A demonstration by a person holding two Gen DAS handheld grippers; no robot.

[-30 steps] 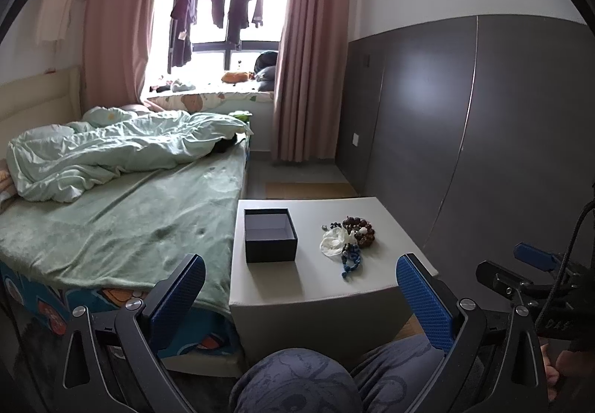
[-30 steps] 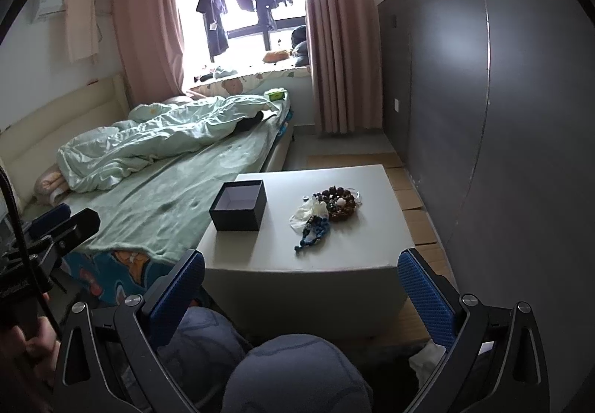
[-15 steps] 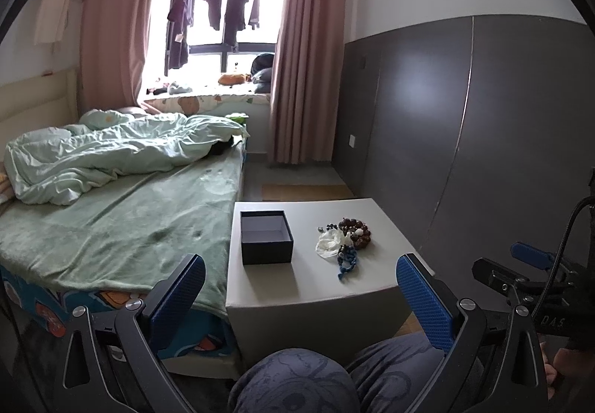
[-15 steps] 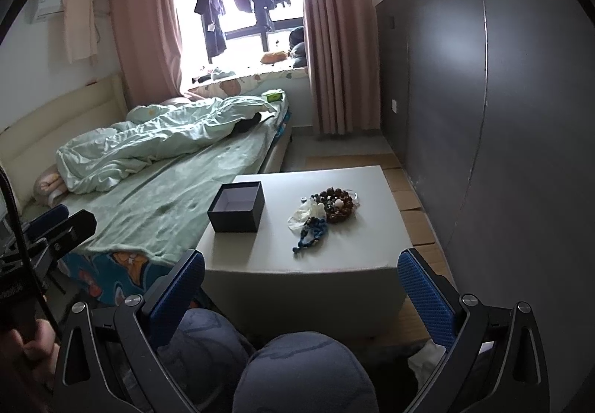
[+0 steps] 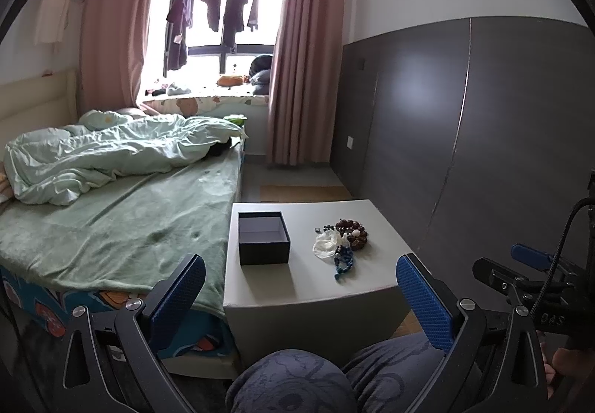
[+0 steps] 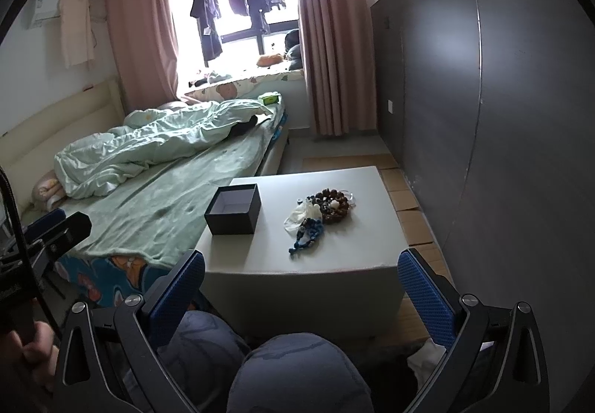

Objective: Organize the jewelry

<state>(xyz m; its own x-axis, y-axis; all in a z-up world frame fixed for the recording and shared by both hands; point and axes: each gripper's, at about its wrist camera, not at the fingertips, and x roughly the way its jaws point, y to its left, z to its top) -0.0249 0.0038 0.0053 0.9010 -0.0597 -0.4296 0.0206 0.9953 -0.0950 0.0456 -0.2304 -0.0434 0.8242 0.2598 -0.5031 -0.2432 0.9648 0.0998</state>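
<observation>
We hold both tools back over our knees, well short of the white table (image 5: 297, 282). The left gripper (image 5: 297, 286) stands spread wide with nothing between its blue pads, and the right gripper (image 6: 299, 282) is spread the same way, also empty.

The jewelry sits in one small heap on the table, to the right of the open dark box (image 5: 263, 237). In that heap a brown bead bracelet (image 6: 332, 205) lies farthest from us, a white crumpled piece (image 6: 300, 216) touches it on the box side, and a blue beaded strand (image 6: 307, 233) trails from the heap toward us.

We judge these pieces light and limp: strung beads will sag and swing once lifted, and round beads may slip from a shallow pinch. The strand's loose tail looks the easiest place to pinch, across the cord. The bracelet is better taken across one side of its ring. The box looks empty, so nothing has gone in yet.
</observation>
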